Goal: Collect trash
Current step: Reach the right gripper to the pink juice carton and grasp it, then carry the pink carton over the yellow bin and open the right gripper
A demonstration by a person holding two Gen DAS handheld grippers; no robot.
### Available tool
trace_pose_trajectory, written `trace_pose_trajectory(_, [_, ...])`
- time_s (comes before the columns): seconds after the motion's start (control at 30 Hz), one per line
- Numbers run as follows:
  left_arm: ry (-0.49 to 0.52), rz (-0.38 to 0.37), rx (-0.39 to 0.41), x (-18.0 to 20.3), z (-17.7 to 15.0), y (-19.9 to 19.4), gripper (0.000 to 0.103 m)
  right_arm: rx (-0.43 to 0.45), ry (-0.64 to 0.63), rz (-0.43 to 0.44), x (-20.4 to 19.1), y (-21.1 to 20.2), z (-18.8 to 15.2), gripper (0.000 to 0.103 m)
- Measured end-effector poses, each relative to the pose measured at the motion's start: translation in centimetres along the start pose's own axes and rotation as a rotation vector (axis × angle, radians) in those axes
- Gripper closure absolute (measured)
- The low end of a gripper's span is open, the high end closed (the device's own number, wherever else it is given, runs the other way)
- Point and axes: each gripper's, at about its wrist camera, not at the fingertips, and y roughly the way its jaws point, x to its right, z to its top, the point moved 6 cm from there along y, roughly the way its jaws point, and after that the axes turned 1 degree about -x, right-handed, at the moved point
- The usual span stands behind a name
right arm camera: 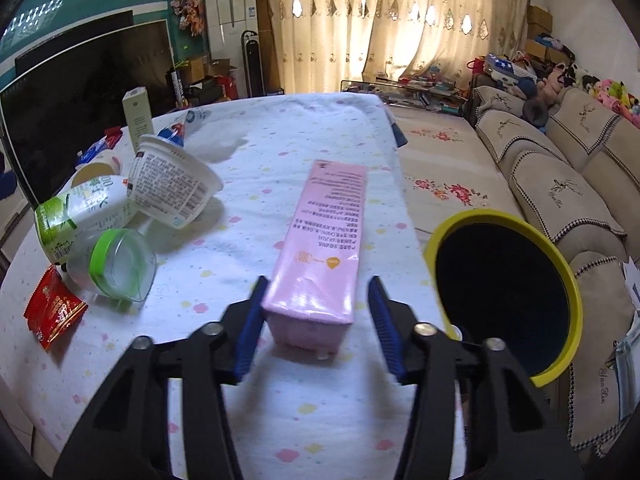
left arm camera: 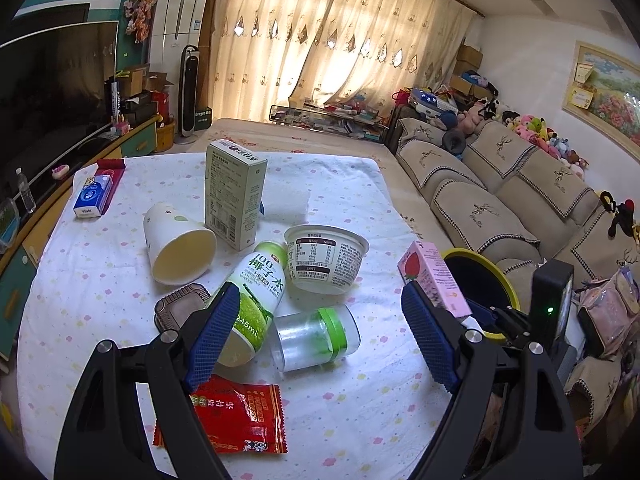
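Bin: the yellow-rimmed bin (right arm camera: pixel 568 280) stands just beside the worktop (right arm camera: pixel 320 128); its inside is dark, contents cannot be told
Pink carton (right arm camera: pixel 320 248): lies on the worktop between the jaws of the right gripper (right arm camera: pixel 316 324); jaws apart
Left gripper (left arm camera: pixel 320 336): jaws apart, above a coconut-water bottle (left arm camera: pixel 256 292) and a clear jar (left arm camera: pixel 316 336)
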Motion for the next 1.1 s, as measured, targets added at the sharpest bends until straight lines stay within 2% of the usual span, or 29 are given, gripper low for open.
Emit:
trace_pose_trajectory(0.33, [0.018, 0.000, -0.012, 0.8, -0.2, 0.3, 0.021, -0.011, 0.033, 0.075, 1.0, 0.7, -0.1, 0.066])
trace_pose_trajectory(0.47, [0.023, 0.000, -0.008, 0.9, -0.2, 0.2, 0.021, 0.019, 0.058, 0.119, 1.6, -0.9, 0.4, 0.067])
trace_pose_trajectory(0.6, [0.024, 0.002, -0.013, 0.9, -0.3, 0.1, 0.021, 0.061, 0.088, 0.117, 3.4, -2.9, 1.1, 0.067])
trace_pose_trajectory(0.77, [0.024, 0.007, -0.023, 0.8, -0.5, 0.2, 0.021, 0.113, 0.161, 0.052, 7.8, -4.8, 1.8, 0.067])
trace_pose_trajectory(0.83, [0.023, 0.008, -0.026, 0.8, -0.6, 0.2, 0.021, 0.113, 0.207, -0.009, 10.5, -4.6, 1.7, 0.067])
trace_pose_trajectory(1.0, [0.036, 0.012, -0.045, 1.0, -1.3, 0.2, 0.021, 0.006, 0.265, -0.138, 16.0, -1.2, 0.2, 0.067])
trace_pose_trajectory(1.1, [0.041, 0.021, -0.068, 1.1, -2.1, 0.4, 0.020, -0.074, 0.277, -0.175, 17.8, 1.6, -0.8, 0.067])
